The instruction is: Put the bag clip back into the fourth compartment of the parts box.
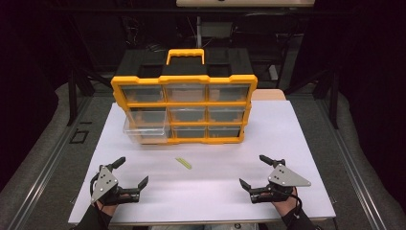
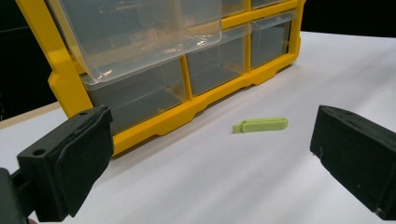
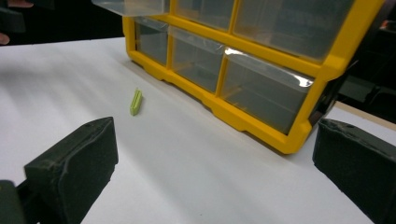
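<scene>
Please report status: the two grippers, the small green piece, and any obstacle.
Left gripper and right gripper: jaws open, holding nothing. Green piece flat on white table, between them. Yellow organizer behind, one drawer pulled out. Path clear.

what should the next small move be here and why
Probably bring the left gripper forward over the small green clip and lower its open jaws around it. The clip lies loose on the white table, apart from the yellow organizer, whose middle-left clear drawer is pulled out, seemingly ready to take it. Both the left and the right gripper are open and hold nothing.
</scene>
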### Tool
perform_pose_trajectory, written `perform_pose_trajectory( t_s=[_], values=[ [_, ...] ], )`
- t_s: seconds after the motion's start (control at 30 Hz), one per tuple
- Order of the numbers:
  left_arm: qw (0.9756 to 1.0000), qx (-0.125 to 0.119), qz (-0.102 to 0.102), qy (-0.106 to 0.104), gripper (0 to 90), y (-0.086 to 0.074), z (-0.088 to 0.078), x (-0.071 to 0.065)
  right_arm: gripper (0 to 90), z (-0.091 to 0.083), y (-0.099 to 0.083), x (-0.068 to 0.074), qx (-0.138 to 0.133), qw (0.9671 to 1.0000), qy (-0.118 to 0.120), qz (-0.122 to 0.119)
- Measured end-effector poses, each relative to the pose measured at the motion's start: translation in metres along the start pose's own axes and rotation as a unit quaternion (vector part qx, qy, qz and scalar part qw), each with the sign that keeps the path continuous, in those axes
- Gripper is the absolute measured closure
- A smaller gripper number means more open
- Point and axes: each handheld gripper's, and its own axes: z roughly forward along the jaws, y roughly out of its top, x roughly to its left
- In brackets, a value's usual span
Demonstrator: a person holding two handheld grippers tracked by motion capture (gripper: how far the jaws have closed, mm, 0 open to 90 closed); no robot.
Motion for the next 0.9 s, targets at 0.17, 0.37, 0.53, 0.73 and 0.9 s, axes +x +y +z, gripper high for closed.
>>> perform_pose_trajectory(
  t_s=[0.17,0.37,0.53,0.73,0.9],
  values=[
    [1.0000,0.000,0.003,0.000,0.0,0.000,0.001,0.000,0.0,0.010,0.003,0.002,0.023,0.9993,0.027,0.007],
    [1.0000,0.001,0.005,-0.002,0.0,0.000,0.001,-0.002,0.0,0.018,0.006,0.004,0.038,0.9986,0.035,0.008],
    [1.0000,0.005,0.004,0.000,0.0,-0.001,0.006,0.001,0.0,0.028,0.004,0.003,0.066,0.9966,0.046,0.017],
    [1.0000,0.003,0.006,0.000,0.0,0.001,0.004,-0.001,0.0,0.036,0.009,0.006,0.087,0.9948,0.052,0.013],
    [1.0000,0.006,0.008,-0.001,0.0,0.001,0.006,0.000,0.0,0.045,0.014,0.010,0.097,0.9934,0.062,0.007]
  ],
)
